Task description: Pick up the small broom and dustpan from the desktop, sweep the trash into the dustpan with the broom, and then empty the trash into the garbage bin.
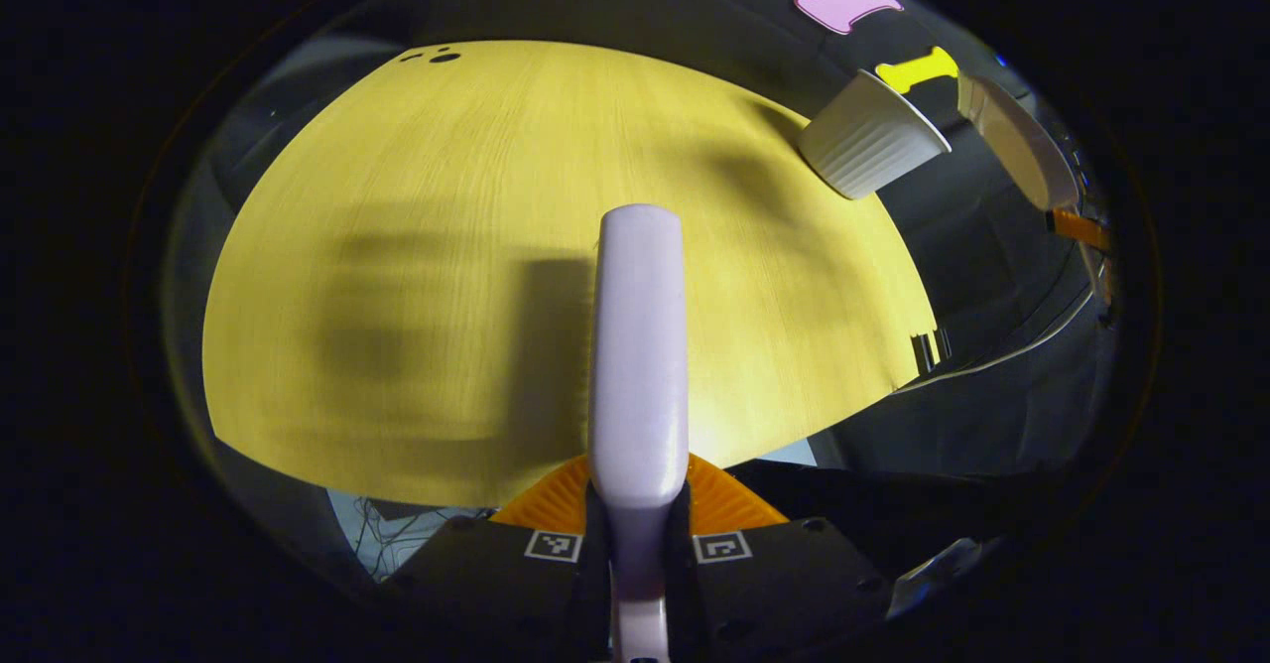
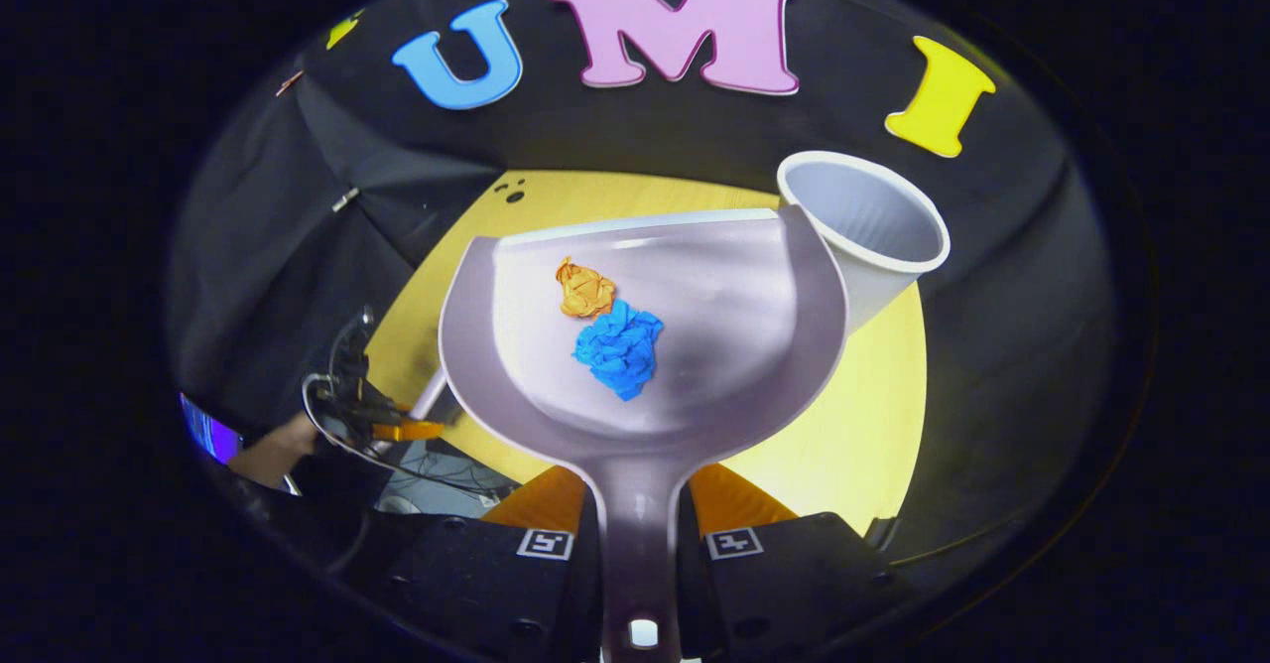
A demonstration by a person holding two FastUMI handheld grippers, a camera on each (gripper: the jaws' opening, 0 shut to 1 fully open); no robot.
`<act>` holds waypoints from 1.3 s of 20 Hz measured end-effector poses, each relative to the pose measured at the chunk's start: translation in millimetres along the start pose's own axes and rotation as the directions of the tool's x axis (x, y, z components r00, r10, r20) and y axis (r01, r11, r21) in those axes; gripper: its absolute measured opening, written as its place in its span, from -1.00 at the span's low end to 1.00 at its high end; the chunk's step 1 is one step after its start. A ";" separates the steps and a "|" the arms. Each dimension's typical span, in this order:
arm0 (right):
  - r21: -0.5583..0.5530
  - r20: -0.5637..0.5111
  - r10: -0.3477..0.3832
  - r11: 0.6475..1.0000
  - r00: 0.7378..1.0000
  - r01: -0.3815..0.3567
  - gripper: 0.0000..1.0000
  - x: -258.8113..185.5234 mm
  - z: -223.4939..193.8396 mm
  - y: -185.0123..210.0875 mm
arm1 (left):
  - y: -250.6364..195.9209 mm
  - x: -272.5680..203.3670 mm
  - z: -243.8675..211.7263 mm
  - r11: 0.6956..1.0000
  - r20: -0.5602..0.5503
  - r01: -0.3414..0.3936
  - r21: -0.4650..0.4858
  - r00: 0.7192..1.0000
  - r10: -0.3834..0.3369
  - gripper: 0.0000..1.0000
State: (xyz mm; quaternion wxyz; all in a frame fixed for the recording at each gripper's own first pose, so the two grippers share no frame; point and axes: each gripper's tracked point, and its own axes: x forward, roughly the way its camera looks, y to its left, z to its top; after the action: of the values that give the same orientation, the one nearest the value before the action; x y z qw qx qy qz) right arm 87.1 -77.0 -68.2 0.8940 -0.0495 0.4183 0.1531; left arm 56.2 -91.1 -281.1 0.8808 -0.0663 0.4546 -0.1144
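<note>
Right tongs (image 2: 640,544) are clamped on the dustpan (image 2: 685,345) handle, left tongs (image 1: 638,534) on the broom (image 1: 640,335) handle. Blue wad (image 2: 618,347) and orange wad (image 2: 583,288) sit mid-pan, so I'd keep it level until its lip is over the garbage bin (image 2: 873,231), just beside its far corner, then tip slowly.

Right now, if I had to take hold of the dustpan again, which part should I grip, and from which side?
Grip the dustpan by its narrow handle, from the rear end opposite the open lip, as the right gripper does. The handle is slim enough for two fingers, and this keeps the blue paper ball and orange paper ball lying in the pan.
</note>
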 end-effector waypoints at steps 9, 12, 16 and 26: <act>0.104 0.055 -0.171 0.981 0.984 0.165 -0.40 10.3 57.2 -109.7 | 35.4 -26.5 -9.7 0.992 0.040 -0.082 -0.096 0.995 0.086 -0.48; 0.143 0.065 -0.254 0.959 0.965 0.243 -0.34 24.1 69.6 -162.3 | 35.4 -31.8 -9.9 0.986 0.042 -0.102 -0.131 0.993 0.108 -0.48; 0.155 0.106 -0.379 0.919 0.919 0.361 -0.33 38.8 86.4 -219.4 | 33.0 -32.0 -7.6 0.981 0.032 -0.111 -0.159 0.993 0.117 -0.50; -0.017 0.156 -0.587 0.803 0.794 0.596 -0.32 63.5 106.9 -289.9 | 3.5 -10.8 22.6 0.983 0.035 -0.126 -0.135 0.991 0.132 -0.47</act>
State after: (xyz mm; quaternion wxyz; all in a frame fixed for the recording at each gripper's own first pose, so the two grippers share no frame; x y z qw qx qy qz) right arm 295.1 -313.9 -59.1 0.9225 -0.1957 0.3115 -0.1173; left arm 69.1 -84.6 -260.3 0.8898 -0.0974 0.4452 -0.0251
